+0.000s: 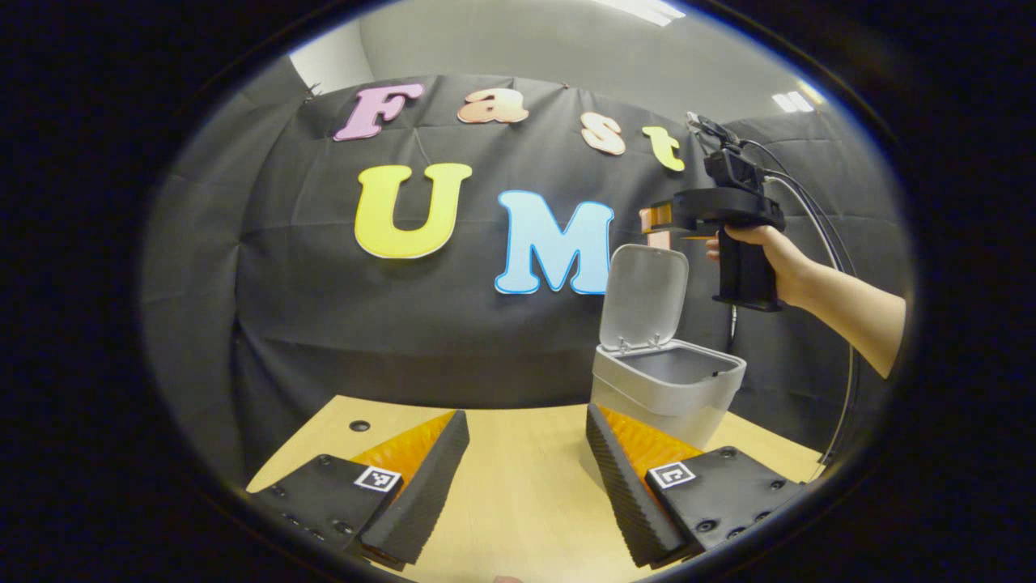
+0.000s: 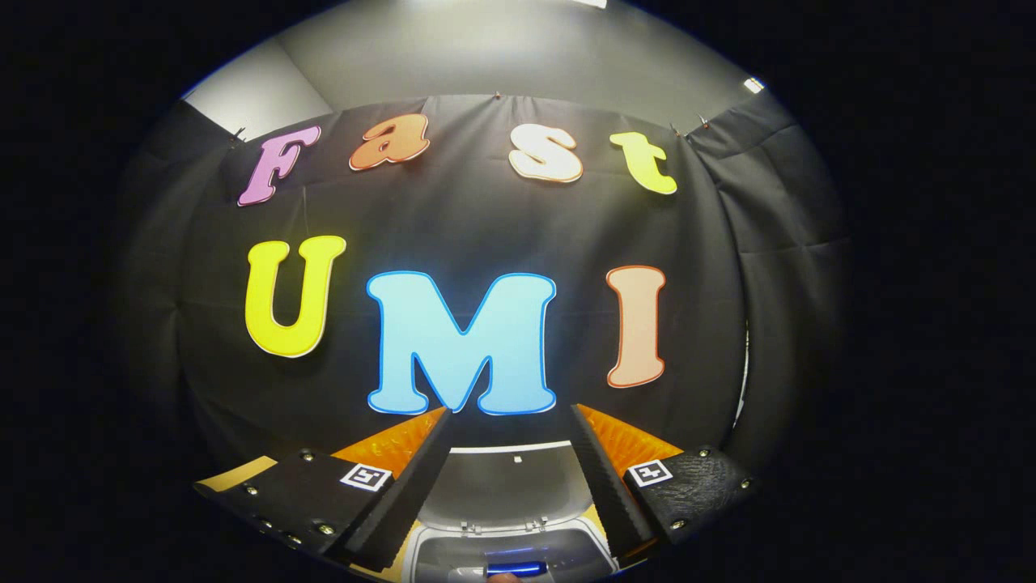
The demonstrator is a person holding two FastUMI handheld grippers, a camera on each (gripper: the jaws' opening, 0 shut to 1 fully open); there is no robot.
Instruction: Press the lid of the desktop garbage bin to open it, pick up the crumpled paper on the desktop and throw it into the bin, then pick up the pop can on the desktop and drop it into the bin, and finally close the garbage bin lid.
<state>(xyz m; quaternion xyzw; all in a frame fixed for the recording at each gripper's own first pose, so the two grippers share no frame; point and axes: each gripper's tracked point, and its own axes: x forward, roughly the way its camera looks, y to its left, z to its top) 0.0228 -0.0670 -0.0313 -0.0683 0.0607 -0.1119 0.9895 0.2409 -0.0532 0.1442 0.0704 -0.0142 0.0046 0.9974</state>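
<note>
Left gripper [image 1: 526,478] wide open, empty, over desk [image 1: 518,494] | right gripper [image 2: 510,478] open above bin [image 1: 665,387] | lid [image 1: 644,295] up | risk: hard push tips bin

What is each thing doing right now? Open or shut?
Garbage bin: open, upright on the table.
Lid: flipped up, standing behind the opening.
Left hand-held gripper: open, holding nothing.
Right hand-held gripper: open, above the bin.
Blue thing inside bin: unclear what.
</note>
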